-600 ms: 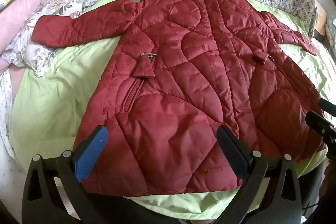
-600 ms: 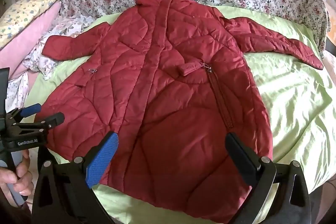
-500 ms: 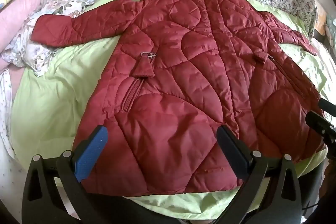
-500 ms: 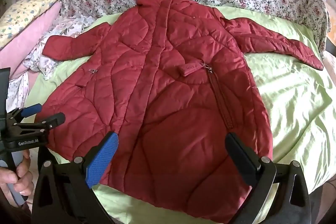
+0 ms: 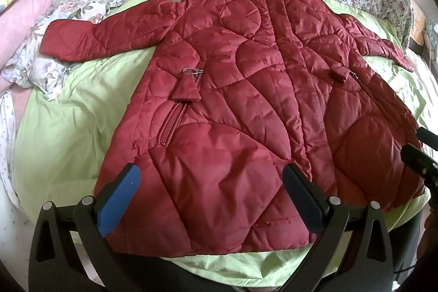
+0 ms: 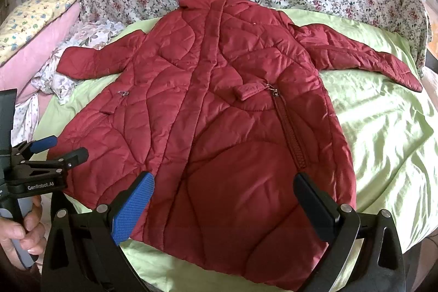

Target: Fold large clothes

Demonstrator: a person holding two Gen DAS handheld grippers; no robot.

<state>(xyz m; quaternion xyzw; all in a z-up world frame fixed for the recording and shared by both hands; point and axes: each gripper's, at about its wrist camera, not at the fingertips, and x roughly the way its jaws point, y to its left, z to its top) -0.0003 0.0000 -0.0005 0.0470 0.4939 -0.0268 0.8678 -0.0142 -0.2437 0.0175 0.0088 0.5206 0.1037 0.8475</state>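
1. Red quilted coat [image 5: 241,106] lies spread front-up on the green sheet [image 5: 71,127] of the bed, collar at the far end, hem nearest both grippers, both sleeves out to the sides. No fold made yet, judging by the flat layout.
2. Left gripper [image 5: 210,199] hovers over the hem, jaws wide apart, nothing between the pads. Coat is below and ahead of it.
3. Right gripper [image 6: 224,201] is the same: jaws wide, empty, above the hem on its side, pocket zipper [image 6: 290,127] just ahead of it.
4. Left gripper also shows at the left edge of the right wrist view [image 6: 54,149], held by a hand [image 6: 19,234].
5. Likely step: sleeves in first. Move each gripper out to its own side, left sleeve [image 5: 95,34] far ahead-left, right sleeve [image 6: 364,59] far ahead-right.
6. Pinch near the cuff and take only the sleeve layer, not the sheet.
7. Padding is puffy and slick, so close fully, lift low, lay it across the chest, press flat.
8. Risk: coat sliding on the sheet.
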